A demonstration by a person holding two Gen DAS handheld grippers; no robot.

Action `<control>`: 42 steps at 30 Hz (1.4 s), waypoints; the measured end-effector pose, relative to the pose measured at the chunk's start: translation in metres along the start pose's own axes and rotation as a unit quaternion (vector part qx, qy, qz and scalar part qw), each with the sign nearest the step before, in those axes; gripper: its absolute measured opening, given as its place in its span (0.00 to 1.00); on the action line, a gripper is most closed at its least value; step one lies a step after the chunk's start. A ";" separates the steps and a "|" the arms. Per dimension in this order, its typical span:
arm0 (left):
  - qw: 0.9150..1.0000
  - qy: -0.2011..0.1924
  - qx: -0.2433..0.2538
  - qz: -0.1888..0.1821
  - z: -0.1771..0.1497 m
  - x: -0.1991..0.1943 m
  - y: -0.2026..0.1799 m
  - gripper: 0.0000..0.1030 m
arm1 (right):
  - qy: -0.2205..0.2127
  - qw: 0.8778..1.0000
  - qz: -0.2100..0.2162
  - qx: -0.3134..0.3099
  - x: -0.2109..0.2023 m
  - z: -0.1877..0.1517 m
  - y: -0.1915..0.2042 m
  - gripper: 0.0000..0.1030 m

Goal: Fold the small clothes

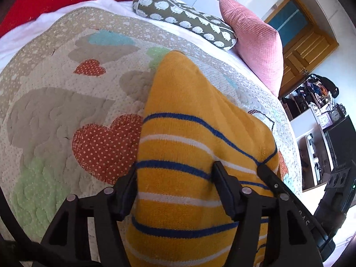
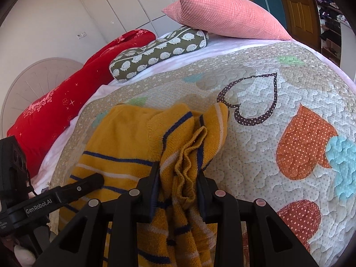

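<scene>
Left wrist view shows the yellow striped garment (image 1: 189, 155) draped over the patchwork quilt (image 1: 55, 102), running up the frame to a plain yellow end near the green patch. The left gripper (image 1: 175, 175) straddles the near, striped part: its jaws stand apart, one finger at the cloth's left edge, the other resting on top of the knit. I see no pinch there, so I read it as let go, or nearly so, with the fabric merely lying between the fingers.

In the right wrist view the right gripper (image 2: 178, 175) is clamped on a bunched ridge of the same garment (image 2: 124, 138); crumpled folds rise between the two pads, which press on them from both sides. The other tool's finger shows at the left, lying on the striped part.

My guess at the reason: both tools took the near hem to carry and lay the piece out flat on the bed, and the right one keeps the gathered side taut while the left one frees its side. The quilt gives a broad, soft surface for folding, well clear of the pink cushion (image 2: 224, 15), the hedgehog-print bolster (image 2: 160, 53) and the red pillow (image 2: 73, 93) at the far side.

The garment's long axis runs from near to far, away from both tools. Its stripes cross that line. The plain end points far, the striped end near. The right-hand part is rumpled, not flat, and which part of the garment it is I cannot tell.
</scene>
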State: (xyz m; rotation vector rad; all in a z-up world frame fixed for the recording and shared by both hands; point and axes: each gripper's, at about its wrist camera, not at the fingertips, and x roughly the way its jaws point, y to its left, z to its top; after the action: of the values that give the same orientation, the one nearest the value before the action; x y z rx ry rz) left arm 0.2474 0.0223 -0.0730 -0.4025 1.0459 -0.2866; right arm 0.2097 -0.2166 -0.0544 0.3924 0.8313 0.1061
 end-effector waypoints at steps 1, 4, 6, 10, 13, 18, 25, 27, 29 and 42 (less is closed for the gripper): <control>1.000 0.004 -0.010 -0.009 0.000 0.002 0.004 0.65 | 0.002 1.000 -0.004 -0.003 0.002 -0.001 0.000 0.32; 0.999 0.013 -0.038 -0.028 -0.002 0.005 0.013 0.68 | 0.005 1.000 -0.017 -0.021 0.005 -0.002 0.002 0.34; 0.998 0.012 -0.043 -0.034 -0.004 0.005 0.015 0.68 | 0.007 0.999 -0.023 -0.032 0.007 -0.002 0.004 0.36; 0.999 0.008 -0.032 -0.028 -0.006 0.007 0.013 0.72 | 0.020 0.999 -0.022 -0.018 0.015 -0.003 -0.005 0.47; 0.999 0.009 -0.031 -0.034 -0.006 0.011 0.016 0.76 | 0.035 0.999 -0.007 0.017 0.020 -0.003 -0.020 0.60; 0.998 0.025 -0.032 -0.039 -0.002 0.015 0.017 0.79 | 0.055 0.998 0.012 0.039 0.025 0.000 -0.031 0.69; 1.000 0.011 -0.017 -0.003 -0.004 -0.025 0.012 0.78 | 0.045 0.997 -0.063 -0.014 -0.005 0.012 -0.015 0.82; 1.000 0.007 -0.021 0.000 -0.010 -0.037 0.018 0.78 | 0.022 0.996 -0.081 -0.030 -0.025 0.012 -0.010 0.82; 0.999 0.009 -0.032 0.001 -0.018 -0.044 0.027 0.78 | 0.003 0.995 -0.090 -0.046 -0.043 0.014 -0.005 0.81; 0.999 -0.038 -0.014 0.008 -0.081 -0.102 0.022 0.78 | 0.092 0.982 -0.124 -0.109 0.033 0.030 0.044 0.45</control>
State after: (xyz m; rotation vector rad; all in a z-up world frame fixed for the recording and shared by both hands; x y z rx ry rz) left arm 0.1292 0.0692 -0.0394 -0.4261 0.9799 -0.2410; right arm 0.2569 -0.1768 -0.0421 0.0716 1.0344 0.0008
